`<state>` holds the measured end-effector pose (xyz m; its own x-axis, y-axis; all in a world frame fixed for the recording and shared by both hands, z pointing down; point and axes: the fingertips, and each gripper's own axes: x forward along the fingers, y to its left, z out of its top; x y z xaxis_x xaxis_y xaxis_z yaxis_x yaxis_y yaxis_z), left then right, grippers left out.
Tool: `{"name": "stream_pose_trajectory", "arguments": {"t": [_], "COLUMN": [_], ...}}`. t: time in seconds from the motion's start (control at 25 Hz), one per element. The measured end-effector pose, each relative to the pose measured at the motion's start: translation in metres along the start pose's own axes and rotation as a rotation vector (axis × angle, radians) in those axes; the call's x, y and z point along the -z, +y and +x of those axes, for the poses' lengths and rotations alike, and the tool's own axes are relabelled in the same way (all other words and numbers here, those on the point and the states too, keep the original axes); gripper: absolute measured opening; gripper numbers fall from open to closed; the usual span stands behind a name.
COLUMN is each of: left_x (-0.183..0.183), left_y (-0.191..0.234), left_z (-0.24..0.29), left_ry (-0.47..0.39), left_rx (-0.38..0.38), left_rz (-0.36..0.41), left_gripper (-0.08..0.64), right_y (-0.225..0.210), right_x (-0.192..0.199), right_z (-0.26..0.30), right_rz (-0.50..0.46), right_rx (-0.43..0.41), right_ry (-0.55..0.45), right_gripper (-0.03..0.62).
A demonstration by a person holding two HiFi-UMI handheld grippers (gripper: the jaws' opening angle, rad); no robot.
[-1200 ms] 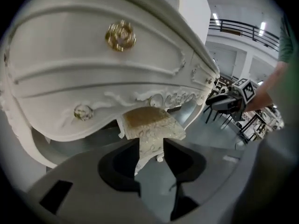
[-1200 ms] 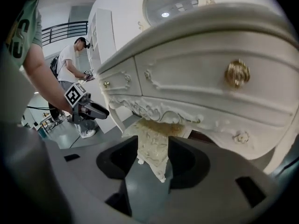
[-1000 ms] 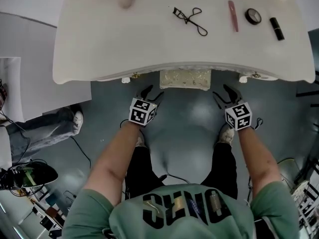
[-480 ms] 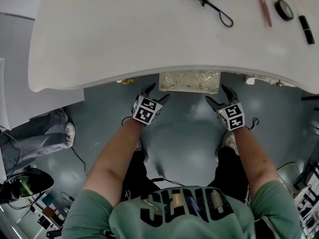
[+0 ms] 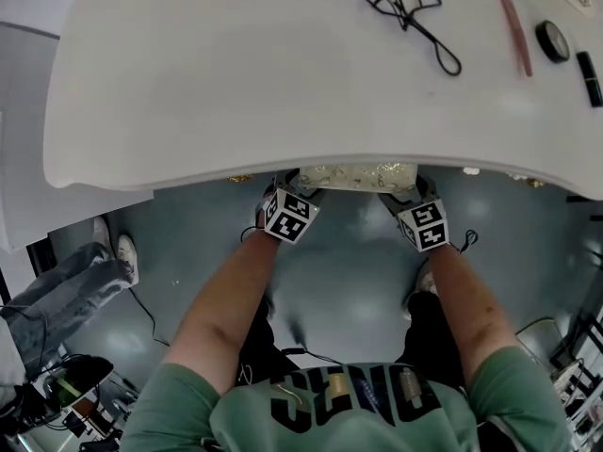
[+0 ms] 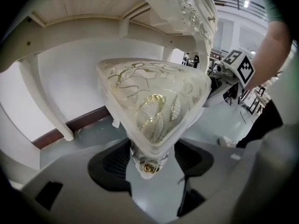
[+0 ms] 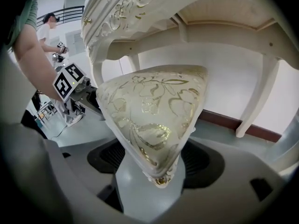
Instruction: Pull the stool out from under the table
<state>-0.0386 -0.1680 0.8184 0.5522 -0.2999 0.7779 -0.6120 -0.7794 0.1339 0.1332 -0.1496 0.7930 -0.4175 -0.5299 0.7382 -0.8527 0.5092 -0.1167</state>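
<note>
the cream stool with a padded, gold-flowered seat (image 5: 358, 174) stands under the white wooden table (image 5: 236, 83), with only its front edge showing. the left gripper (image 5: 297, 192) has one front corner between its wide jaws, which are closing but not pressing yet. the right gripper (image 5: 405, 194) is spread around the other corner. this looks like the grasping step: next, both must clamp, then draw back evenly. the grey-blue floor (image 5: 349, 271) looks smooth.

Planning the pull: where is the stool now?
Head view: the stool sits under the table's near edge, centre, one front corner between the left gripper's closing jaws, the other between the right gripper's.
</note>
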Motion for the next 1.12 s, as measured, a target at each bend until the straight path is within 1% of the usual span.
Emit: {"name": "stream_pose_trajectory", "arguments": {"t": [0.16,0.36,0.52,0.92,1.12], "left_x": [0.002,0.004,0.006,0.026,0.043], "left_y": [0.001,0.002,-0.001,-0.027,-0.044], "left_z": [-0.002,-0.002,-0.005,-0.016,-0.028], "left_ry": [-0.011,-0.013,-0.010,0.013,0.016], "left_rx": [0.021,0.015,0.013,0.024,0.023], "left_rz": [-0.002,-0.025,-0.029,-0.038,-0.044], "left_gripper": [0.295,0.291,0.291,0.290,0.290], "right_y": [-0.001,-0.001,0.001,0.019,0.037], "right_x": [0.000,0.000,0.002,0.025,0.041], "right_z": [-0.001,-0.001,-0.003,-0.021,-0.032], "right_rz": [-0.009,-0.006,-0.011,-0.025,-0.027], "right_rx": [0.001,0.006,0.000,-0.011,-0.017], "right_ry": [-0.009,-0.012,-0.008,0.011,0.018], "right_gripper": [0.348,0.341,0.339,0.333,0.332]}}
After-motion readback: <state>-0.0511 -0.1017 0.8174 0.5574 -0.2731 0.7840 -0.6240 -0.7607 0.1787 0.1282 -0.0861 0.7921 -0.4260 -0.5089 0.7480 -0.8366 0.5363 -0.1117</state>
